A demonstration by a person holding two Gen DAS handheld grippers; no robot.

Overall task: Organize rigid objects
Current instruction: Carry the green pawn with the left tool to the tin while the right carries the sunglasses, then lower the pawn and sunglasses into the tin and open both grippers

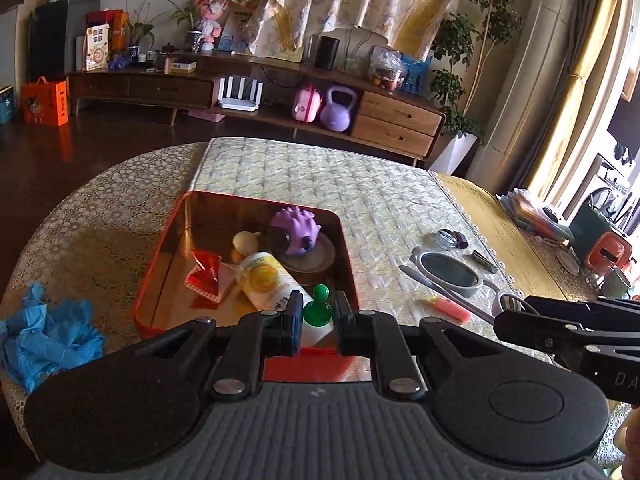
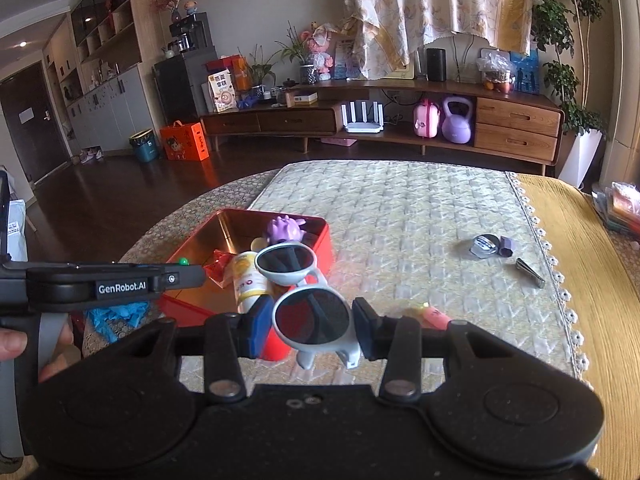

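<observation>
A red tin box (image 1: 148,280) (image 2: 320,240) sits on the table and holds a purple spiky toy (image 1: 294,226) (image 2: 283,229), a white and yellow bottle (image 1: 266,280) (image 2: 246,274), a red packet (image 1: 205,274) and a round disc. My left gripper (image 1: 318,316) is shut on a green pawn-shaped piece (image 1: 319,304) over the box's near edge. My right gripper (image 2: 312,326) is shut on white sunglasses (image 2: 310,312) (image 1: 450,274), held above the table just right of the box.
On the quilted mat (image 2: 420,220) lie a pink-orange marker (image 1: 448,308) (image 2: 434,316), a small glass bottle with a purple cap (image 2: 490,245) (image 1: 452,238) and nail clippers (image 2: 530,268) (image 1: 484,261). A crumpled blue glove (image 1: 44,332) lies left of the box.
</observation>
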